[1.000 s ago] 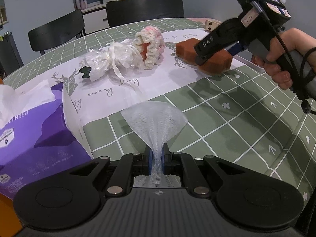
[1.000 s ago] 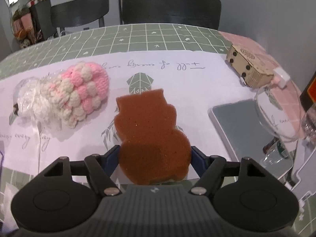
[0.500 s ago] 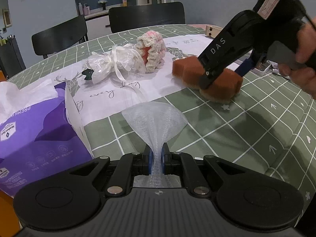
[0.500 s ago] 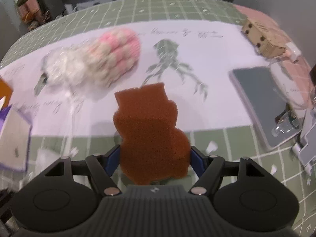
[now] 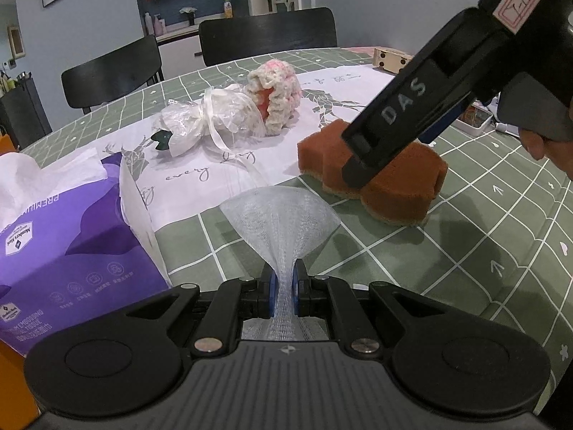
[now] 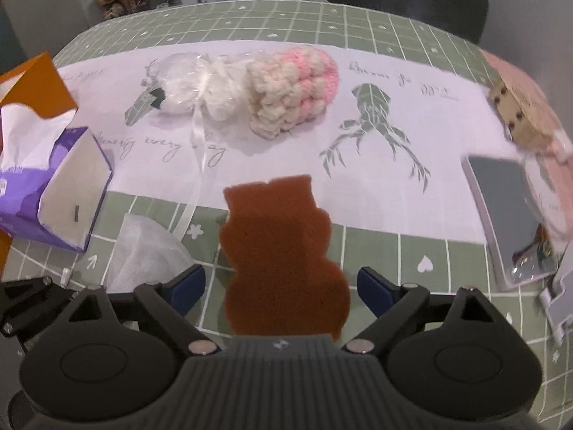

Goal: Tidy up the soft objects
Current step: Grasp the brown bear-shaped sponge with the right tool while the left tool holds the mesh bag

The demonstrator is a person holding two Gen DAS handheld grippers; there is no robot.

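My left gripper (image 5: 283,279) is shut on a white mesh net (image 5: 279,215), which fans out in front of its pads over the green checked tablecloth (image 5: 465,251). A brown bear-shaped sponge (image 5: 404,186) lies flat on the cloth just right of the net. In the right wrist view the sponge (image 6: 283,251) sits between the jaws of my right gripper (image 6: 281,279). Those jaws are opening, and both blue pads stand clear of the sponge's sides. The net (image 6: 147,251) shows at the lower left there. A pink and cream crochet bouquet (image 5: 275,96) in clear wrap lies farther back.
A purple tissue pack (image 5: 71,222) with white tissue sticking out stands at the left, beside an orange box (image 6: 32,82). A wooden box (image 6: 515,118) and a grey tablet (image 6: 501,211) lie at the right. Two black chairs (image 5: 268,36) stand behind the table.
My right gripper brought the brown sponge from the white runner to the near green cloth beside the net, set it down and spread its jaws off it. The left gripper kept still.
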